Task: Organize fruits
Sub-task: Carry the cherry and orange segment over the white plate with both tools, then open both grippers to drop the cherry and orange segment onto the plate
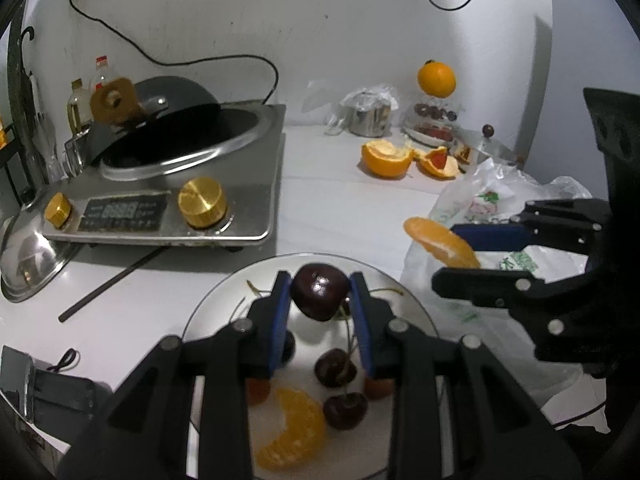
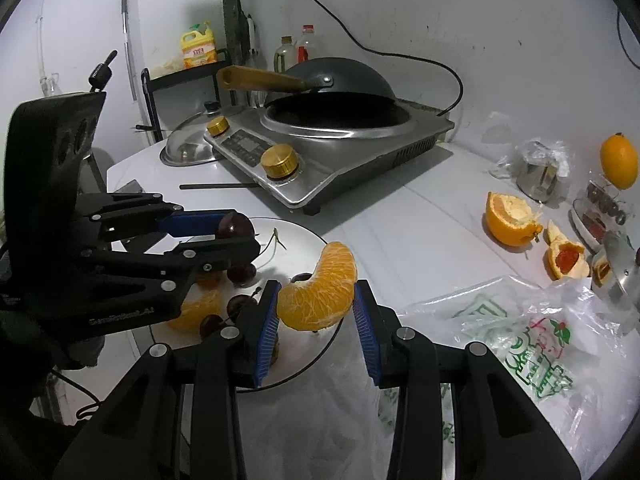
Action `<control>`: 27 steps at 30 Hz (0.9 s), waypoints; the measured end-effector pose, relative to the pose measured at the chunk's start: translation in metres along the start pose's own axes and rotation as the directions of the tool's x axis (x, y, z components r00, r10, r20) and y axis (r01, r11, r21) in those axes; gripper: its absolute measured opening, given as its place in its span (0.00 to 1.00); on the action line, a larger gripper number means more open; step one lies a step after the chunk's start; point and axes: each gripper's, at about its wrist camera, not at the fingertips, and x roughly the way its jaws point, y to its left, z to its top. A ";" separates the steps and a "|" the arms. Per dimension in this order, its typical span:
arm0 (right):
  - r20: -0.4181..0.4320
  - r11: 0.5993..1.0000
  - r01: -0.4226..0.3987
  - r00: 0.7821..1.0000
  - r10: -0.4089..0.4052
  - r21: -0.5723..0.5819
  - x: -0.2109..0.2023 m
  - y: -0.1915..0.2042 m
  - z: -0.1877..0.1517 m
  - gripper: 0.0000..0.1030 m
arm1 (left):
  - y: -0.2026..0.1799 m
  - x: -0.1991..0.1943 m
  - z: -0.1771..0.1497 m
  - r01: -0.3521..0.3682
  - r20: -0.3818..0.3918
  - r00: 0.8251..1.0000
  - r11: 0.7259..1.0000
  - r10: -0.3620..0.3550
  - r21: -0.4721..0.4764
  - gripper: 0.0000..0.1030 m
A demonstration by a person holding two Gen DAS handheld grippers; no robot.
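My left gripper (image 1: 320, 294) is shut on a dark cherry (image 1: 319, 297), held just above a shiny round plate (image 1: 224, 300). On that plate lie several more cherries (image 1: 335, 367) and an orange segment (image 1: 290, 428). My right gripper (image 2: 316, 296) is shut on a peeled orange segment (image 2: 320, 288) over the plate's right edge (image 2: 312, 240). In the left wrist view the right gripper (image 1: 456, 252) comes in from the right with that segment (image 1: 440, 242). In the right wrist view the left gripper (image 2: 240, 236) and its cherry (image 2: 236, 226) show at the left.
An induction cooker (image 1: 168, 200) with a black wok (image 2: 332, 84) stands behind the plate. Orange peels (image 1: 386, 158), a whole orange (image 1: 436, 79) on a fruit stand, a steel pot (image 1: 370, 116), a plastic bag (image 2: 516, 332), a steel lid (image 1: 28, 260) and a chopstick (image 1: 108, 284) lie around.
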 end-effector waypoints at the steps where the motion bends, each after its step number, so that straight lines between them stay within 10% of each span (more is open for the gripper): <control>1: -0.001 1.000 -0.001 1.000 0.001 0.003 0.002 -0.002 0.000 0.38 | 0.002 0.004 0.000 -0.004 -0.001 1.000 1.000 0.004 -0.008 0.29; 27: -0.040 1.000 -0.027 0.999 0.027 0.013 0.033 -0.002 -0.001 0.38 | 0.021 0.026 0.000 -0.036 -0.040 0.999 0.997 0.033 -0.061 0.43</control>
